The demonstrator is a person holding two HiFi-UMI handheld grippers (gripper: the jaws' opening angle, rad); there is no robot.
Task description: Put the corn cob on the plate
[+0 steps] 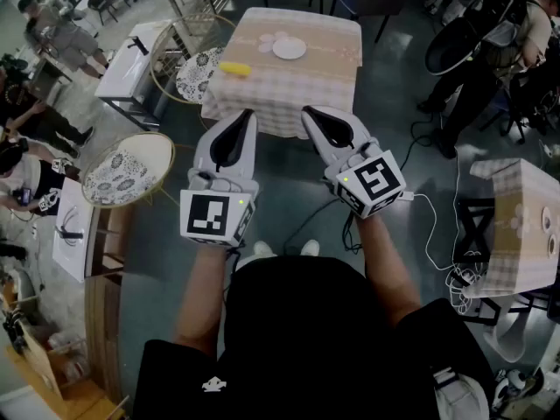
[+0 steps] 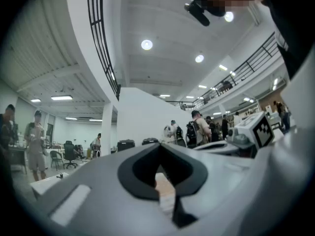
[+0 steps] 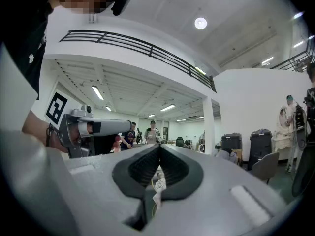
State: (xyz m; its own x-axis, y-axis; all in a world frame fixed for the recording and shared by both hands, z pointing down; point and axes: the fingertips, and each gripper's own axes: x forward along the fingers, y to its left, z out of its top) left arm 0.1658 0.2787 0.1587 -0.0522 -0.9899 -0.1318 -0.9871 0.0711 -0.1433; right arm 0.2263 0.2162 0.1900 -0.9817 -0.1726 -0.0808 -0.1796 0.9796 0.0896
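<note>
Zero steps done: we're holding left gripper (image 1: pixel 244 116) & right gripper (image 1: pixel 313 114) shut, empty, well short of table (image 1: pixel 331 35); cob (image 1: pixel 234 67) is lying apart from plate (image 1: pixel 290 48).

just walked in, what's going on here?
A person stands a little back from a table with a checked cloth, holding the left gripper and right gripper out toward it. Both are shut and empty. The corn cob lies on the cloth, apart from the white plate, which looks bare. The corn is not yet picked up.
</note>
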